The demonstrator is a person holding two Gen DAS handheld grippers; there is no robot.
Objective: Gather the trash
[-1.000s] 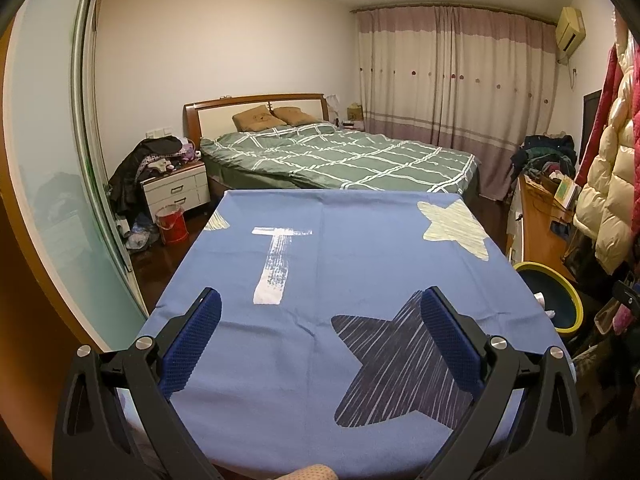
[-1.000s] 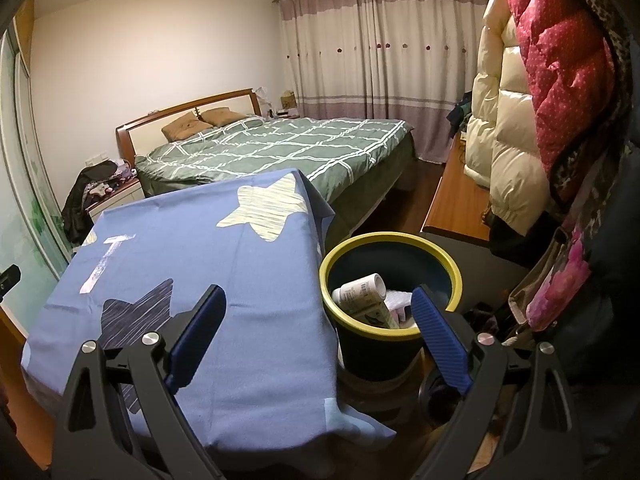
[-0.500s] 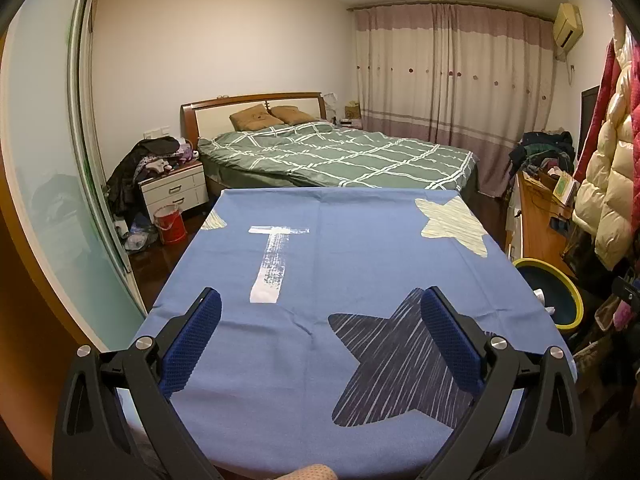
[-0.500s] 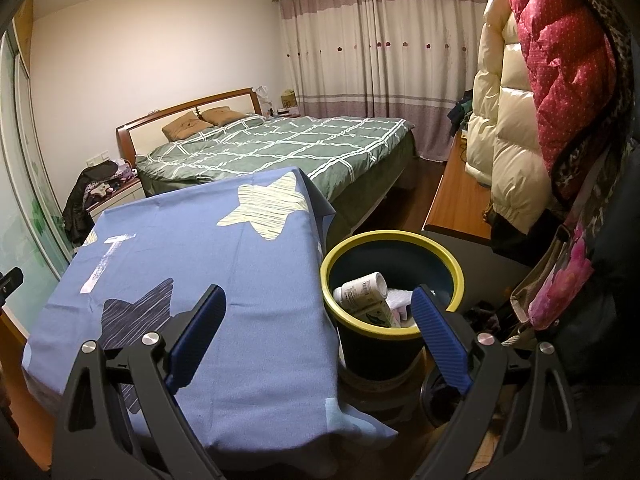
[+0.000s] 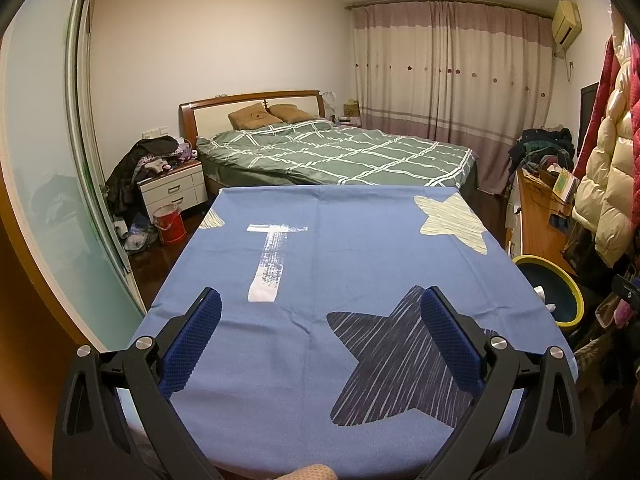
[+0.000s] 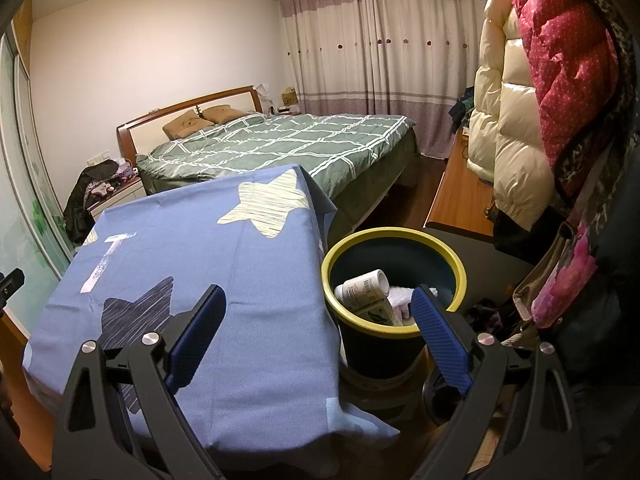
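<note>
A dark bin with a yellow rim (image 6: 394,236) stands on the floor right of the table (image 6: 224,240); the same bin (image 5: 558,280) shows at the right in the left wrist view. Inside lie a white labelled bottle (image 6: 362,286), a printed carton (image 6: 380,312) and crumpled white paper (image 6: 402,296). My right gripper (image 6: 316,320) hangs open over the table's right edge and the bin's near rim, holding nothing. My left gripper (image 5: 318,328) is open above the near part of the blue star-print tablecloth (image 5: 340,260), also empty.
A green-checked bed (image 5: 340,152) stands behind the table. A white nightstand piled with clothes (image 5: 172,184) and a red bucket (image 5: 170,224) are at the left, beside a sliding glass door (image 5: 44,200). A wooden desk (image 6: 460,188) and hanging puffer coats (image 6: 516,120) crowd the right.
The left wrist view has shifted slightly, the table and bin sliding a little right and down. The right gripper has barely moved. Both stay open.
</note>
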